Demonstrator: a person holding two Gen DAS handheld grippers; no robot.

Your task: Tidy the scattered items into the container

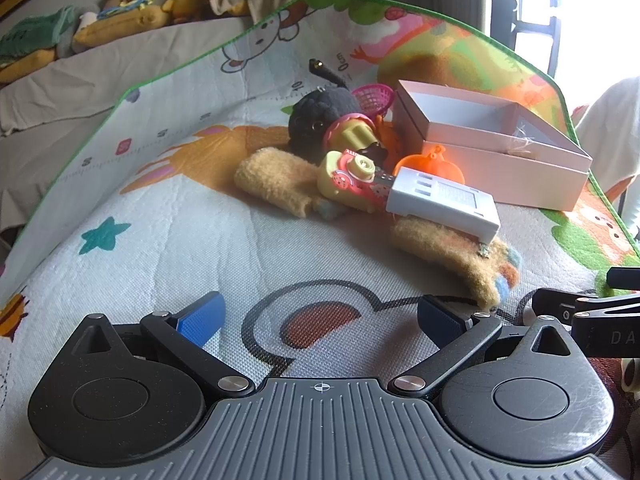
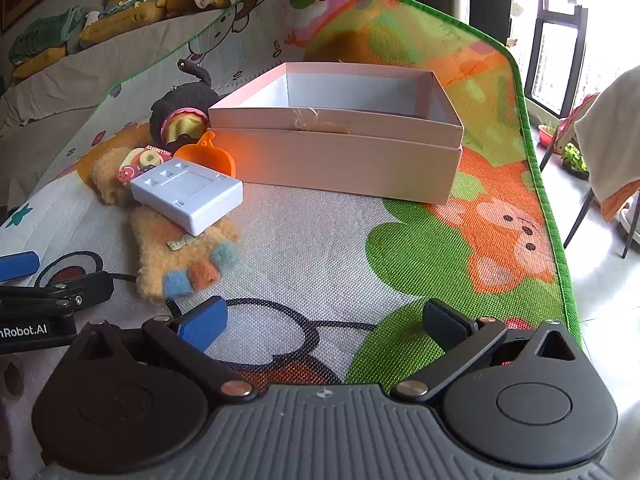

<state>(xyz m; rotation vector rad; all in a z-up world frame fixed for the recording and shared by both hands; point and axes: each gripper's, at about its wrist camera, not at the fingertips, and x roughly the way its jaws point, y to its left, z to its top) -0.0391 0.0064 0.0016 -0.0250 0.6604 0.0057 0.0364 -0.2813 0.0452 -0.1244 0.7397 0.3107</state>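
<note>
An open pink box (image 2: 340, 160) with a bare white inside stands on the play mat; in the left wrist view the box (image 1: 492, 148) is at the far right. Left of it lies a heap: a white plastic device (image 2: 188, 194) on a fuzzy yellow mitt (image 2: 180, 256), a yellow toy camera (image 1: 348, 176), an orange scoop (image 1: 424, 164), a black plush (image 1: 320, 116), a pink basket (image 1: 374, 98) and a second fuzzy piece (image 1: 276, 180). My left gripper (image 1: 320, 316) is open, just short of the mitt (image 1: 452, 256). My right gripper (image 2: 324, 320) is open over bare mat, in front of the box.
The colourful play mat (image 2: 460, 240) has a green border, with floor beyond its right edge. A chair draped with cloth (image 2: 604, 152) stands at the right by the window. Behind the mat, plush toys and cushions (image 1: 132, 16) lie on a grey cover.
</note>
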